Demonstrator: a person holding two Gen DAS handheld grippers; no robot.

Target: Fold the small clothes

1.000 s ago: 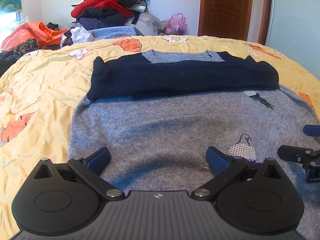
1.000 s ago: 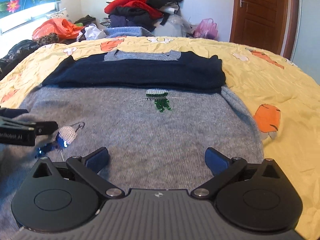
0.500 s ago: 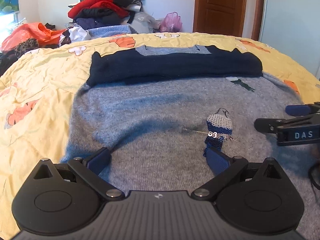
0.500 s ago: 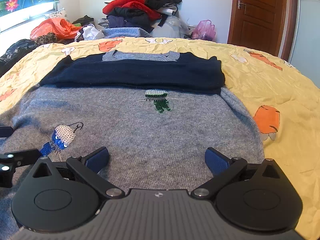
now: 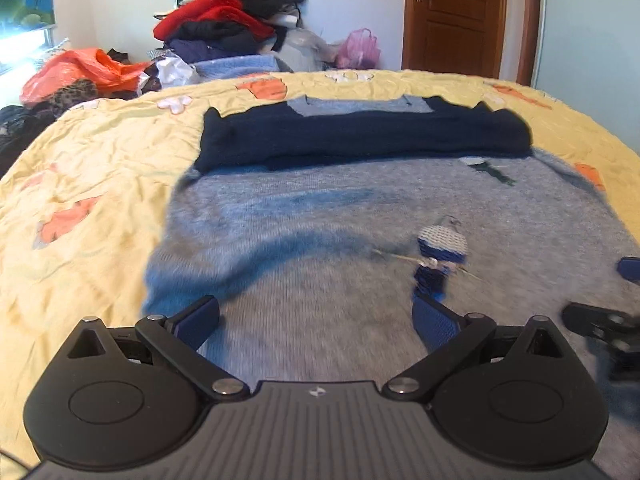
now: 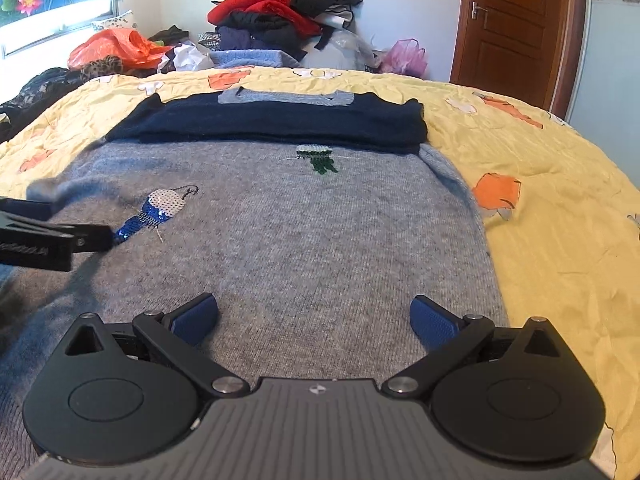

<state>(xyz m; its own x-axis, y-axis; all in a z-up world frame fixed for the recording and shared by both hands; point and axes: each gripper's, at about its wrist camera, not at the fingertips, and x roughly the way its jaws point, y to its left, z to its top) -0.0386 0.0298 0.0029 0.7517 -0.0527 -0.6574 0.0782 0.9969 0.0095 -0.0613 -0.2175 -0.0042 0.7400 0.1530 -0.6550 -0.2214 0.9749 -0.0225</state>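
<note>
A grey knitted sweater [image 6: 304,232] lies spread flat on the bed, body toward the cameras, its dark navy sleeves [image 6: 280,120] folded across the chest in a band just below the grey neckline. Two sequin patches decorate the front: a white-and-blue figure [image 6: 158,210] on one side and a smaller white-and-green one [image 6: 318,158] nearer the navy band. In the left wrist view the near knit is blurred, with a soft ridge running across it.

The right gripper [image 6: 314,320] hovers low over the hem, its blue-padded fingers [image 6: 432,322] spread wide and holding nothing. The left gripper [image 5: 316,322] sits likewise over the hem beside it, fingers wide and empty.

Under the sweater is a creased yellow bedspread with orange and white flowers [image 6: 540,184]. Beyond the bed stand a heap of red, black and blue clothes [image 6: 280,12], an orange plastic bag [image 6: 114,46], a pink bag [image 6: 404,56] and a brown wooden door [image 6: 516,28].
</note>
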